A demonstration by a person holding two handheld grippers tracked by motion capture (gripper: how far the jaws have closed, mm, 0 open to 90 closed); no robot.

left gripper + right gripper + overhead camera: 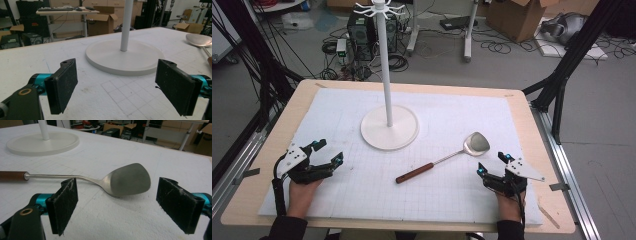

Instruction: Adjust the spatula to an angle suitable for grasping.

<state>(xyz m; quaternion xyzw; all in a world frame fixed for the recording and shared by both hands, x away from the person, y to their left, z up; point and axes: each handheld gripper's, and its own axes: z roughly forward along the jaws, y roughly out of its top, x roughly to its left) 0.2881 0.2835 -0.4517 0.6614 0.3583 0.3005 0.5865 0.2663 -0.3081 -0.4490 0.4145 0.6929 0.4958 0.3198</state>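
Left gripper [327,151] held low at the near left, its hand [302,192] and dark sleeve entering from the bottom edge; jaws spread wide, nothing between the pads [62,87]. Right gripper [493,164] held low at the near right, likewise gripped from behind by its hand [510,207]; jaws equally wide, pads [62,205] bare, both grippers pointing forward

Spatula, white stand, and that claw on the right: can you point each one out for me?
Spatula [475,144]: high view, on its metal blade.
White stand [404,131]: high view, on its round base.
Right claw [493,163]: high view, midway between its two open fingertips.
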